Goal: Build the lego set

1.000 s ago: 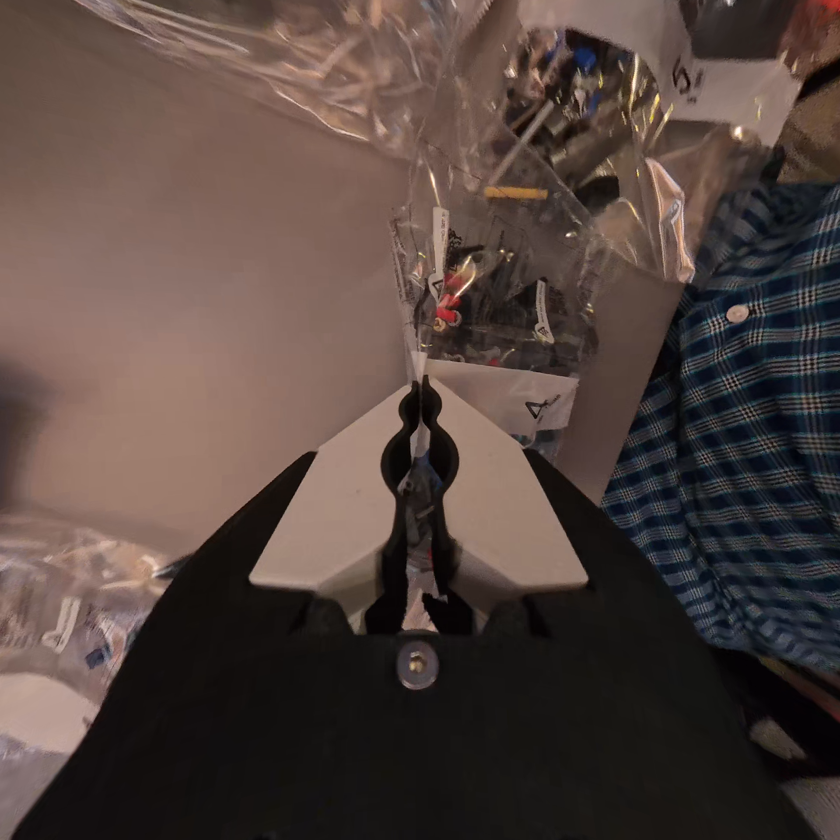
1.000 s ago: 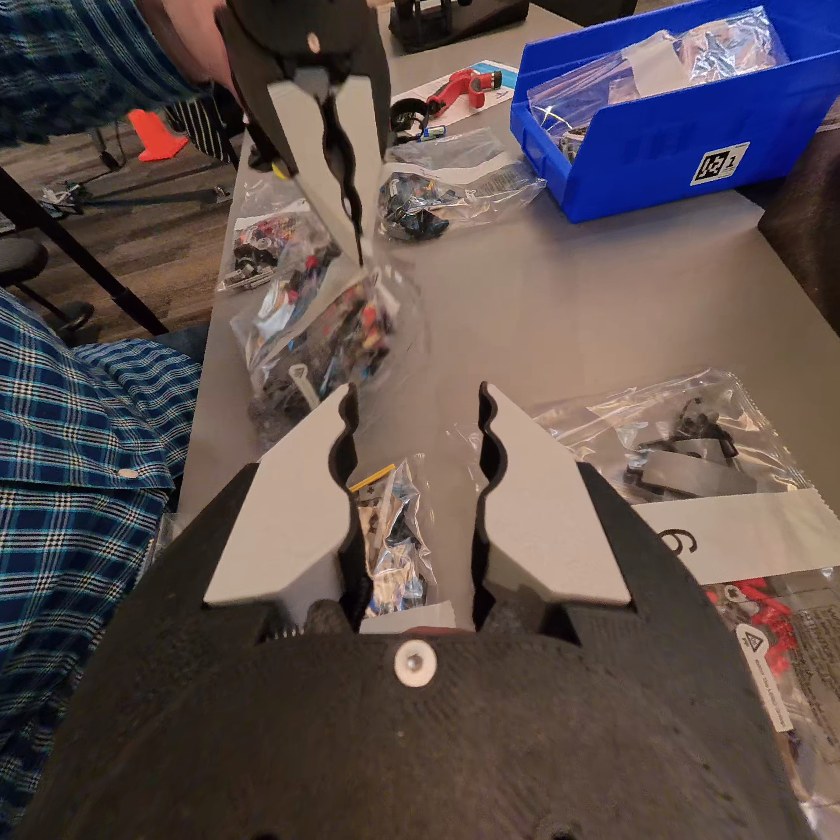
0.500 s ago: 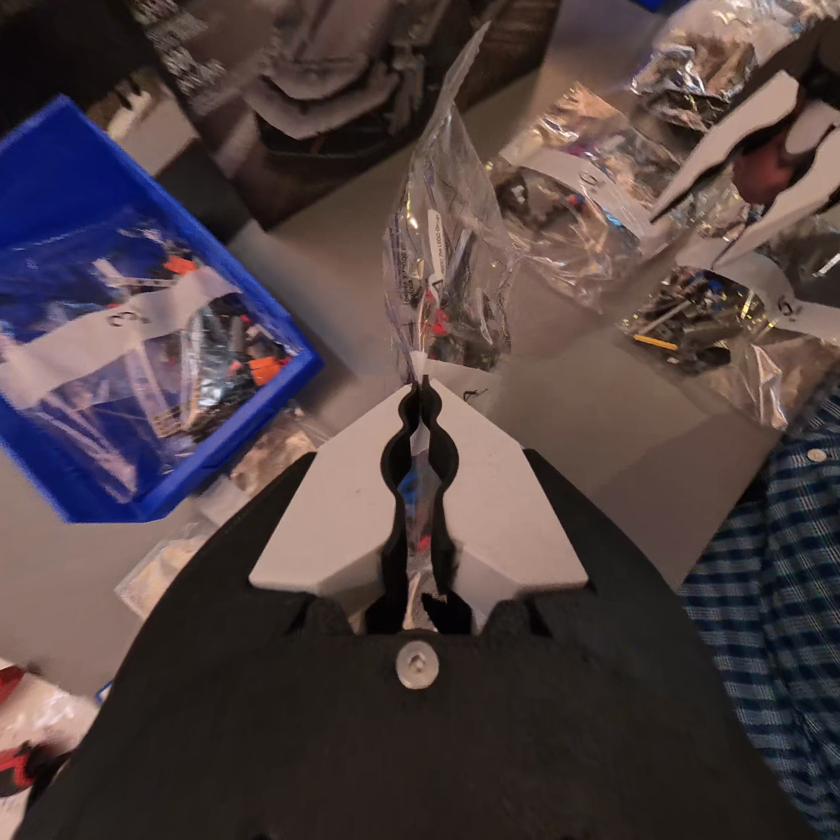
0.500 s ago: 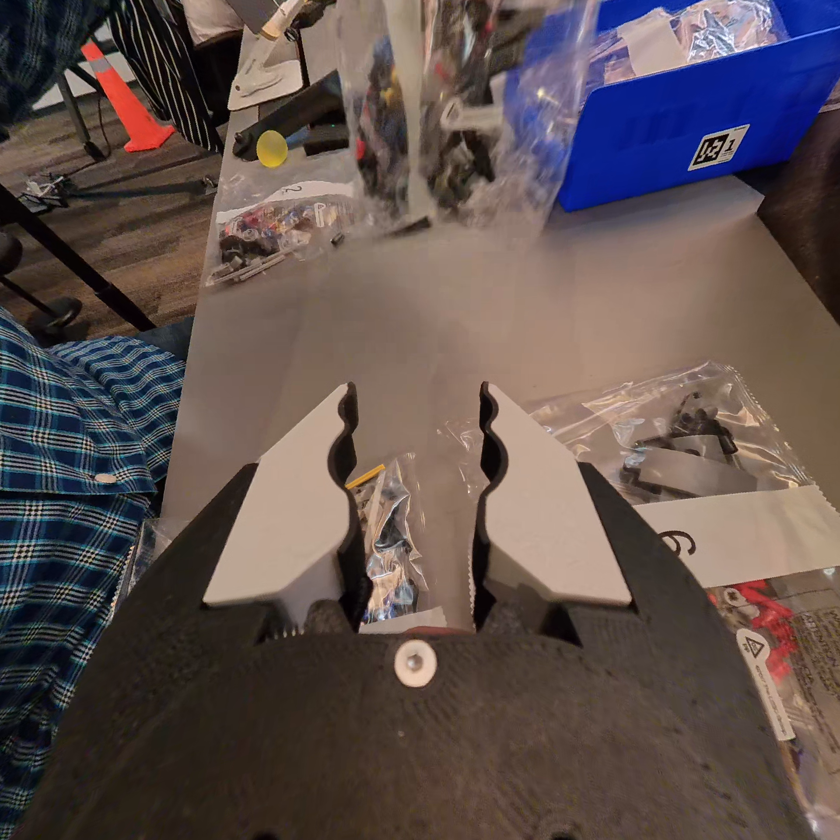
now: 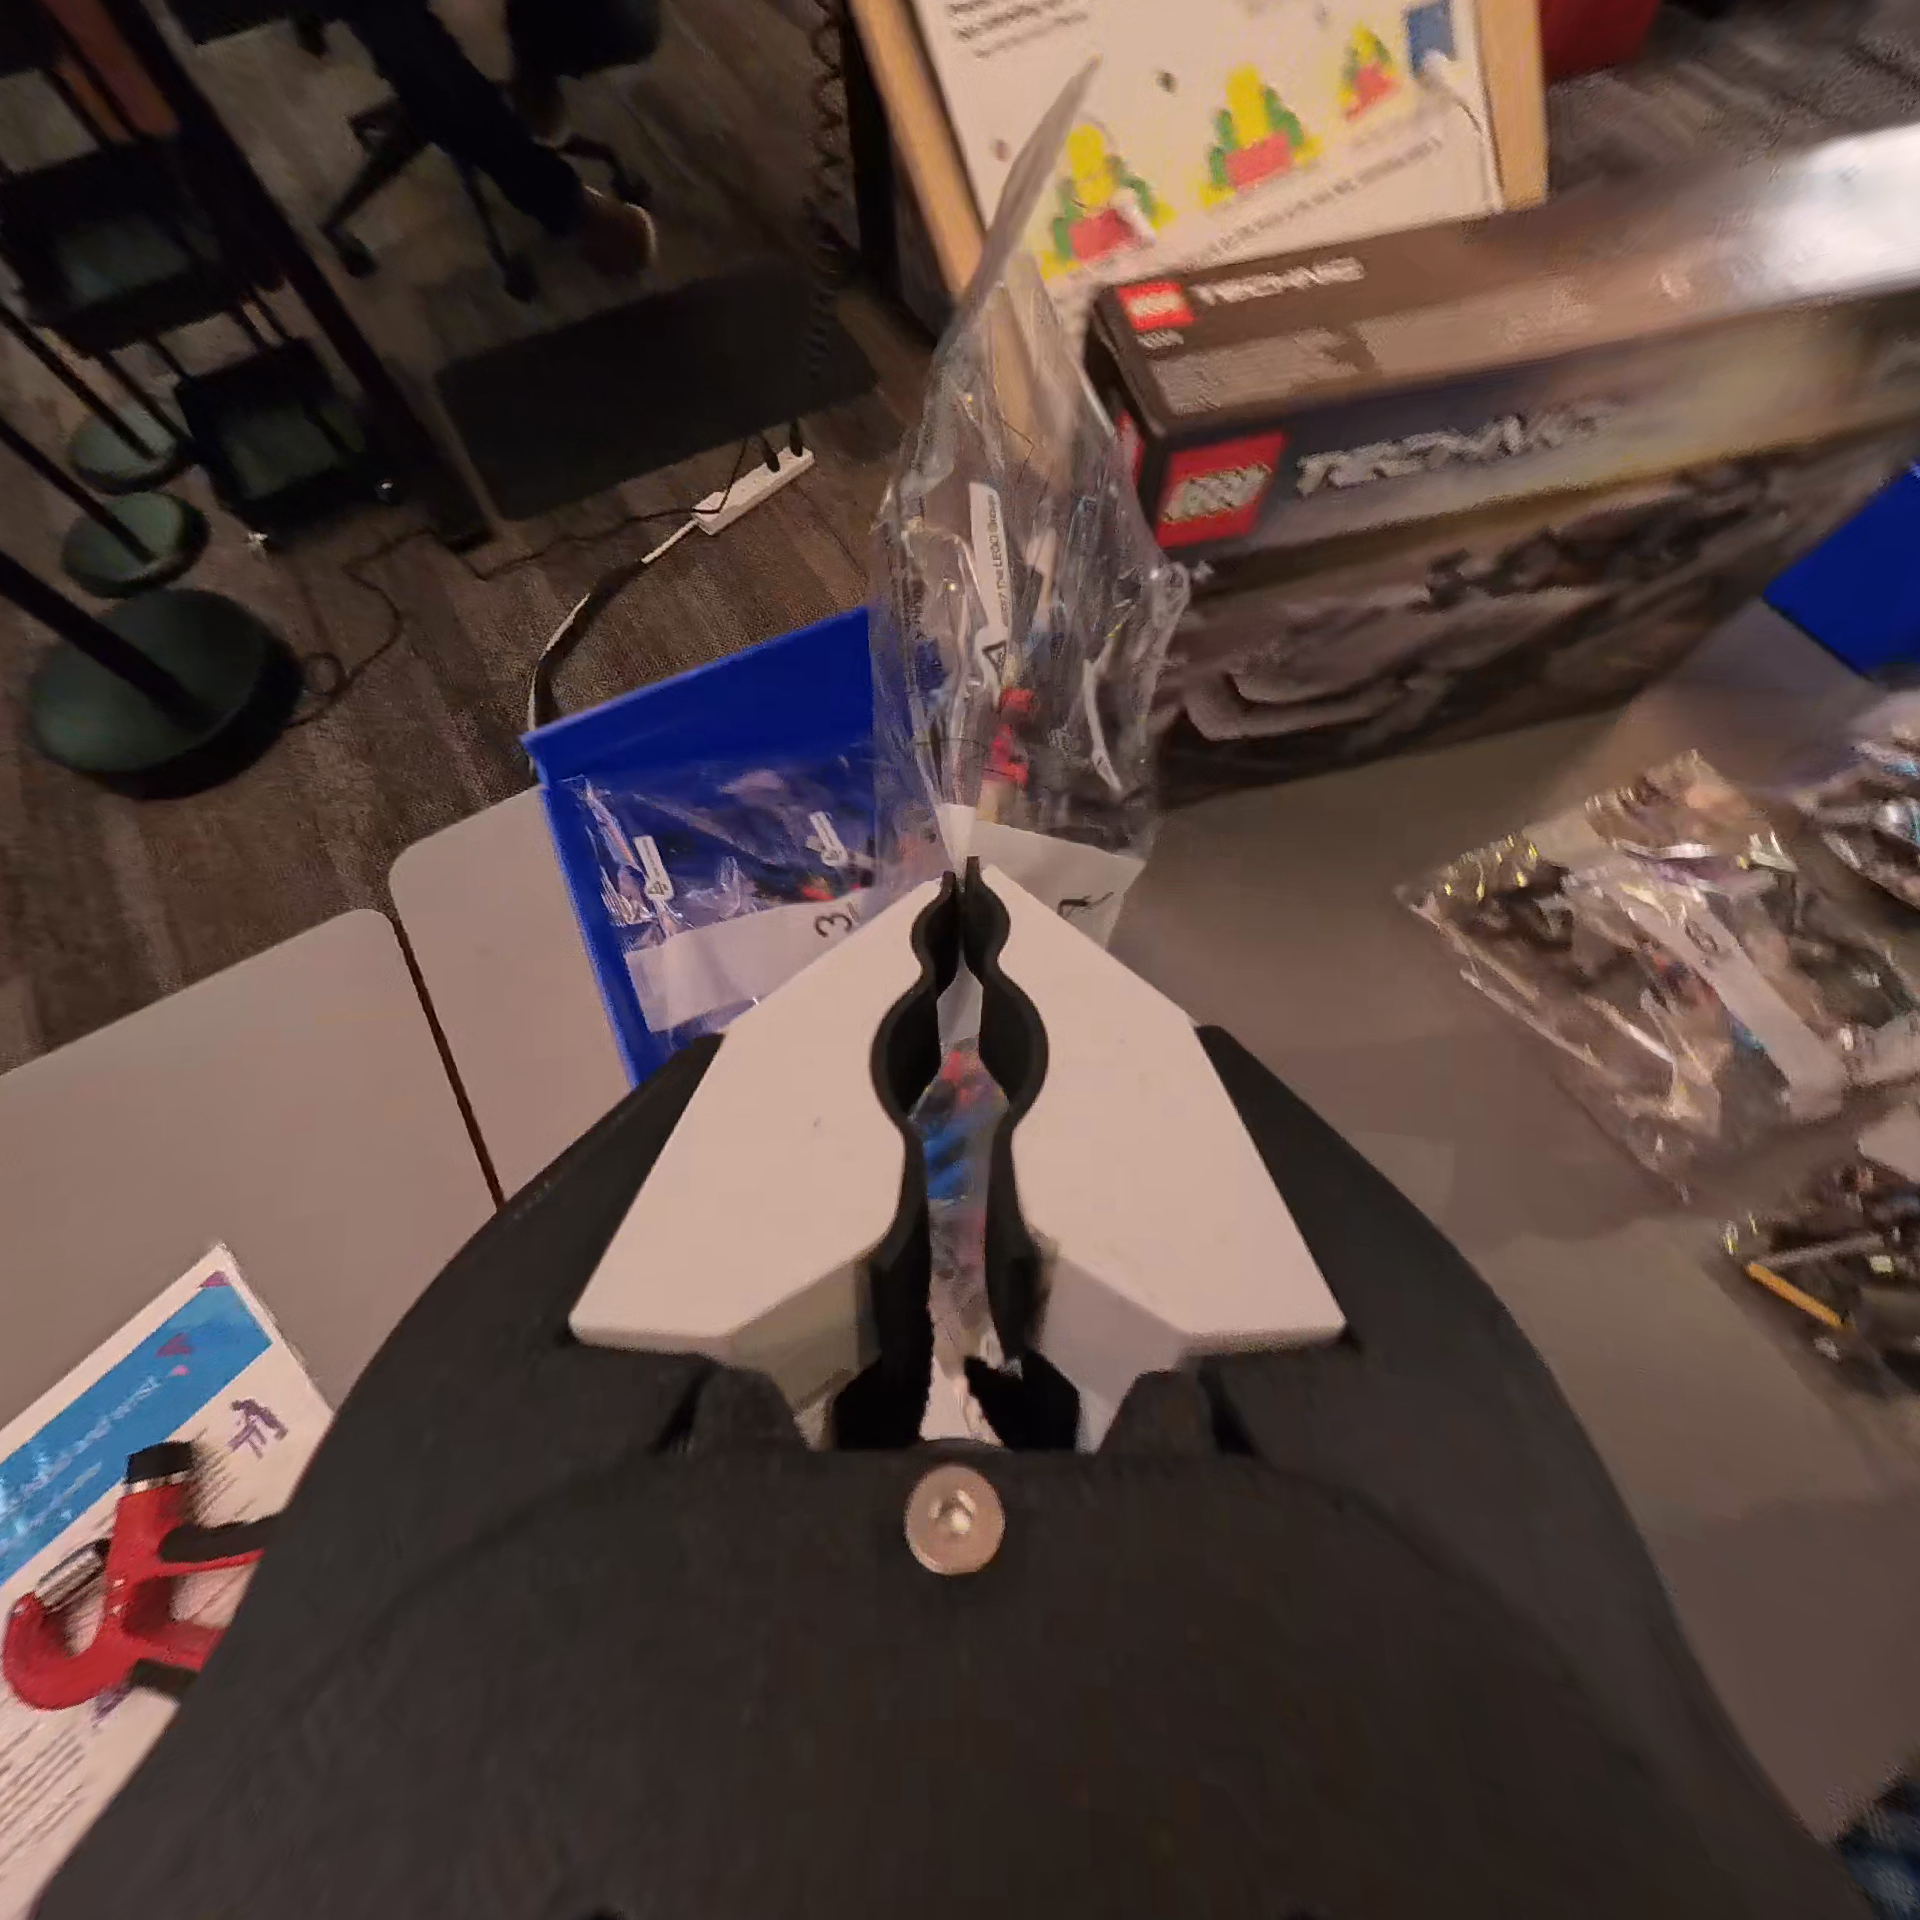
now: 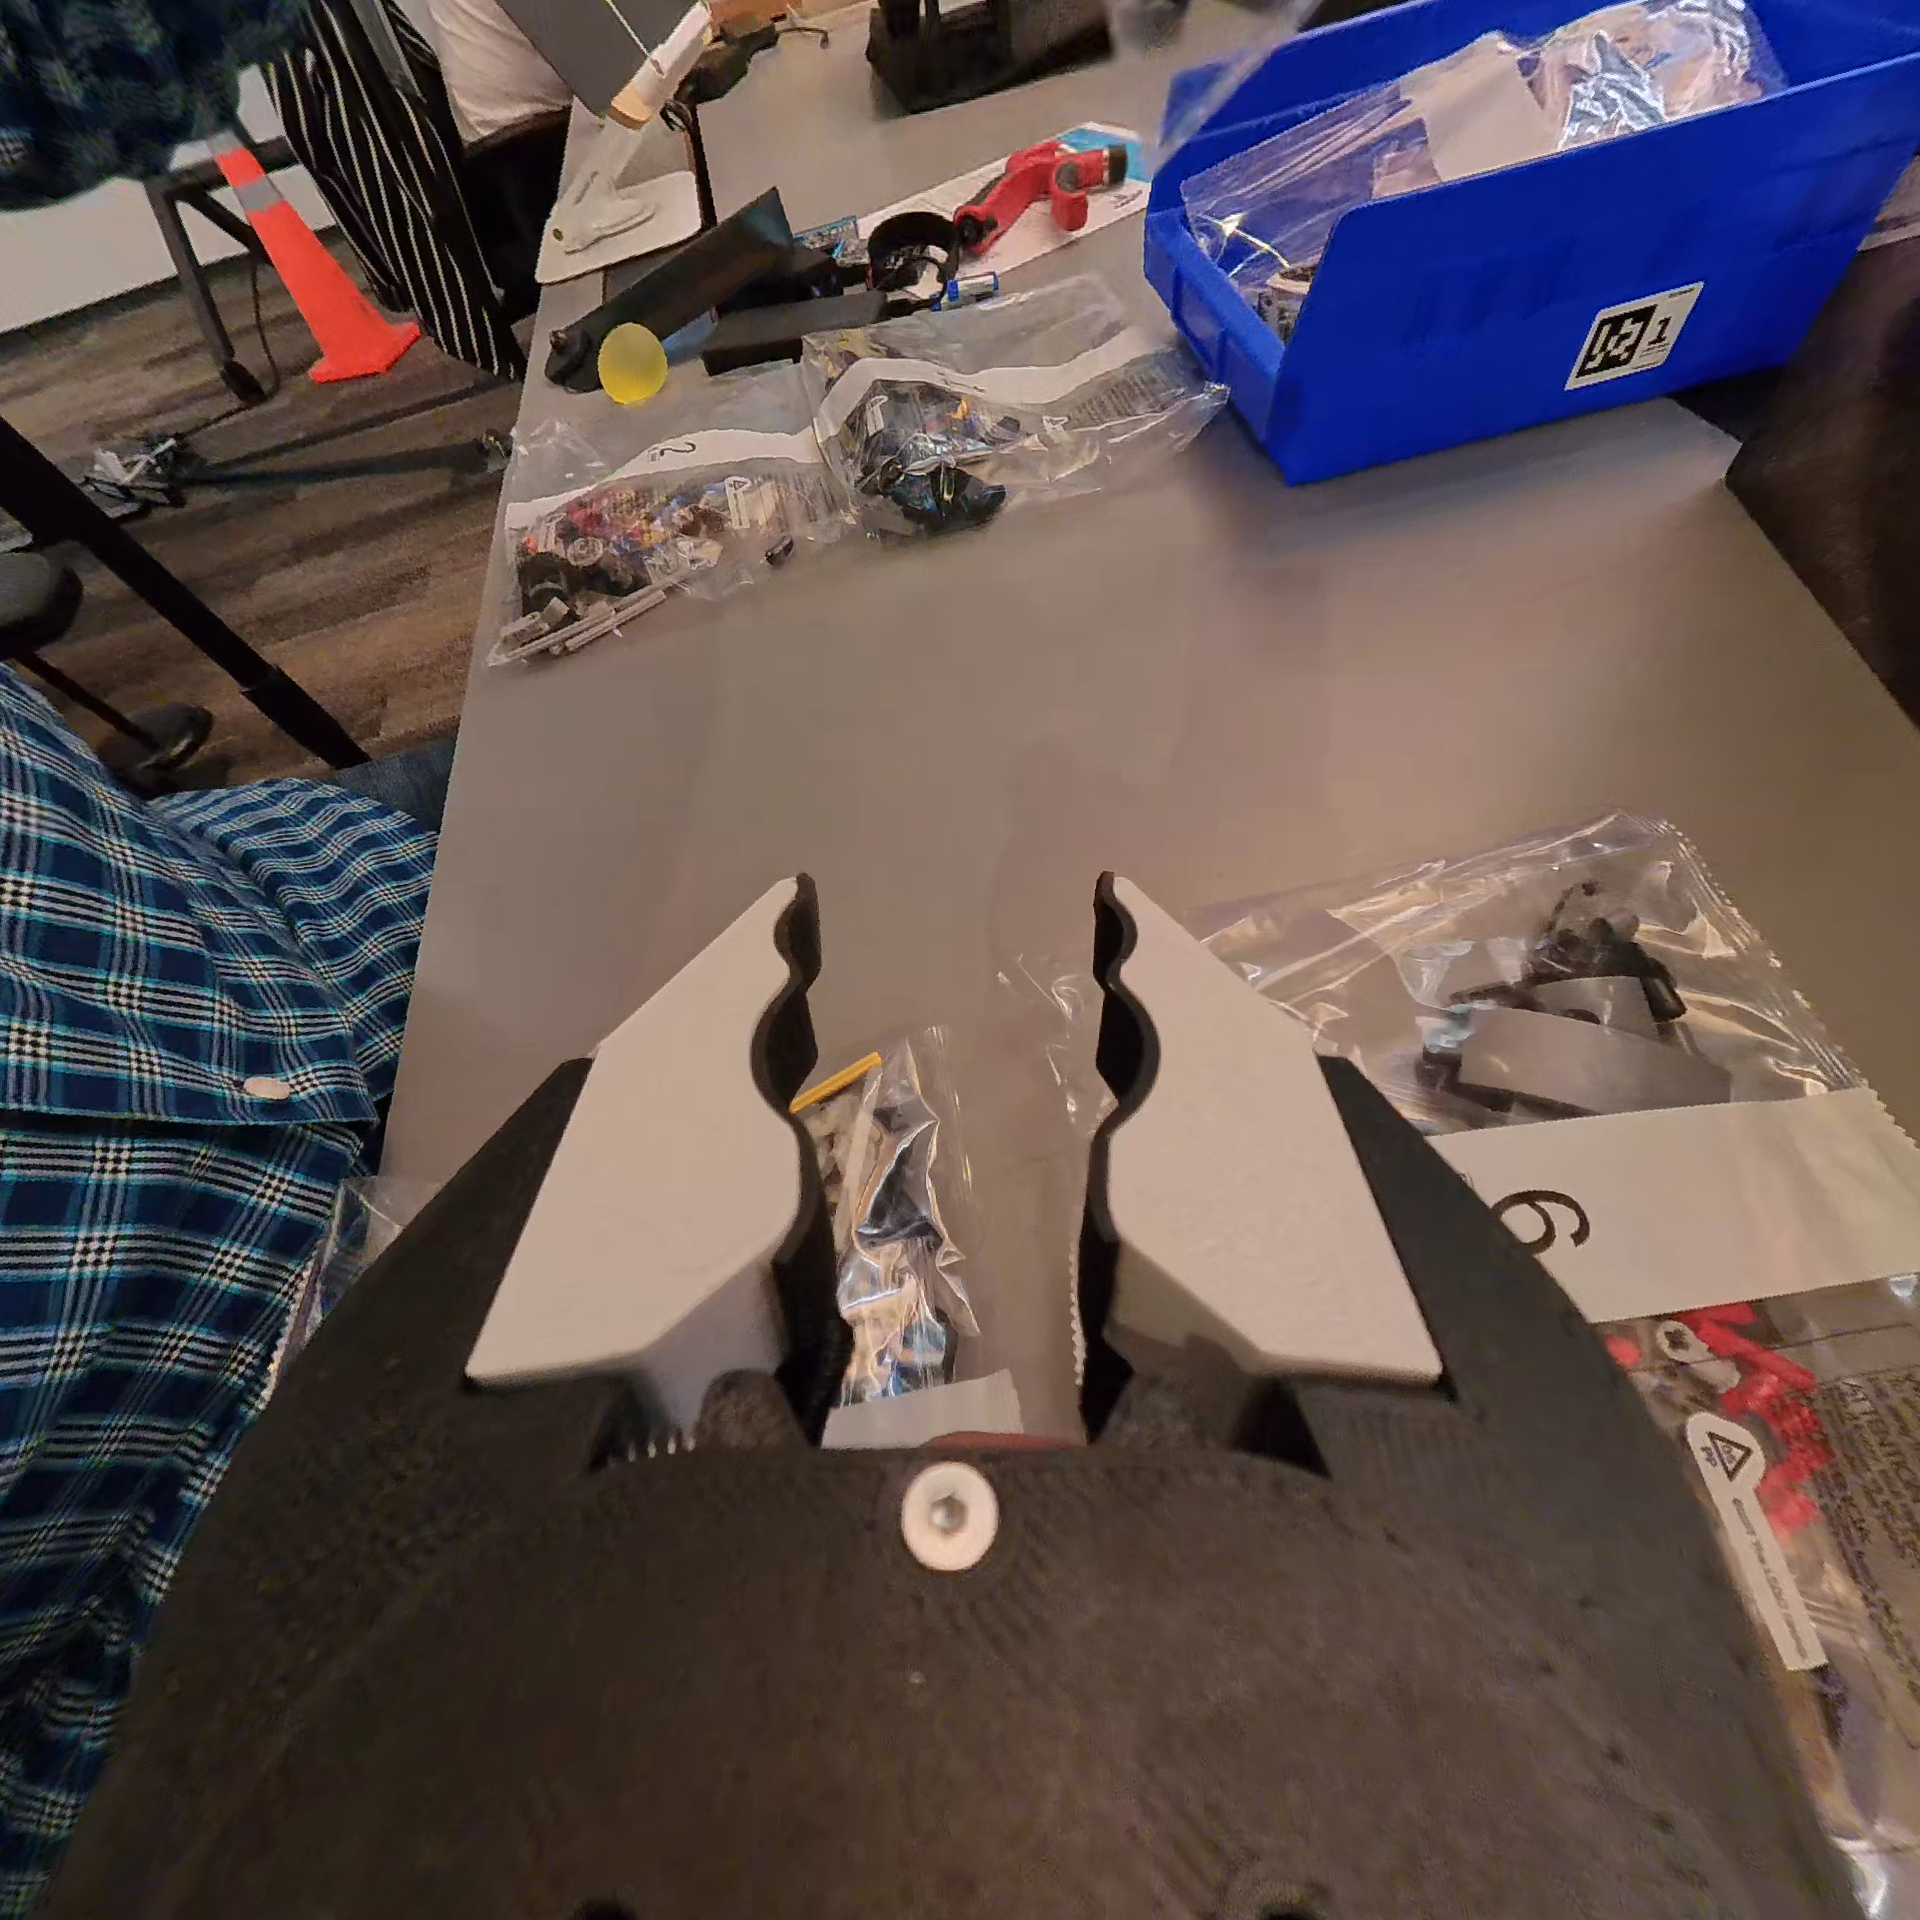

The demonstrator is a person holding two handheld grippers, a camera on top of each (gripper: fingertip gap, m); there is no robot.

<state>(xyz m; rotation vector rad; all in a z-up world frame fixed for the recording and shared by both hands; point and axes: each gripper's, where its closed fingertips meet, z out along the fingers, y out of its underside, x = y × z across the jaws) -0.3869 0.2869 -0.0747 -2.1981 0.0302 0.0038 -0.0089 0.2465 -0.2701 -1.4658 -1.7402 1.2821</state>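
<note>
Printed lettering and a logo badge cover the dark cardboard box (image 5: 1507, 468). A coded white sticker (image 6: 1636, 335) sits on the blue plastic bin (image 6: 1455, 343). Marked white strips cross the flat clear plastic bag (image 6: 1558, 987) and the upright clear plastic bag (image 5: 1023, 582).

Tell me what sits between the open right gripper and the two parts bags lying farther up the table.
Nothing visible. The right gripper is open over a small bag lying between its fingers, and only bare grey table stretches ahead to the two parts bags.

The table (image 5: 1351, 1039) is viewed closely from above along each gripper's fingers (wide-angle); the blue bin (image 5: 727, 717) (image 6: 1558, 301) is shared by both views.
</note>
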